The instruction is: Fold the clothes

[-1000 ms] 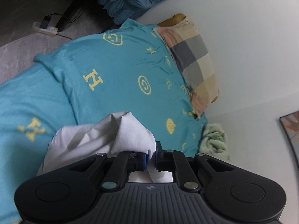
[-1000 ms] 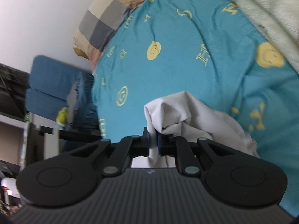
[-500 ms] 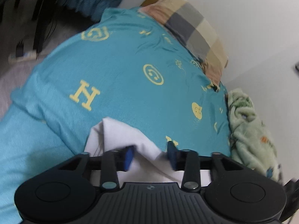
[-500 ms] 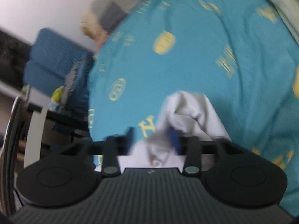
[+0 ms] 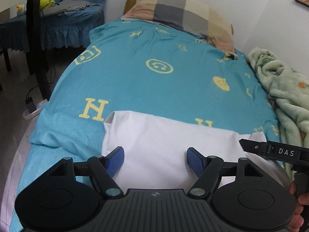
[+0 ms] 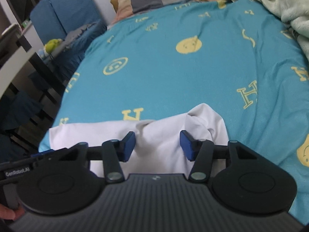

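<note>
Garment: white cloth (image 5: pixel 166 145) lies on the teal bed cover (image 5: pixel 154 89), near its front edge
Handling: looks thin, limp and light; likely to bunch, so take it by corners or the far hem
Left gripper (image 5: pixel 155 162): jaws opening, cloth below, nothing pinched
Right gripper (image 6: pixel 157 145): jaws closing over a raised wrinkle, pads not yet pressing
Room: open cover beyond; pillow (image 5: pixel 185 13) far, green blanket (image 5: pixel 283 89) crowds the right

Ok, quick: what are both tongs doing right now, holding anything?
Left tongs: open and still opening, above the white garment, gripping nothing.
Right tongs: open but closing, cloth between the pads, not pinched.
</note>
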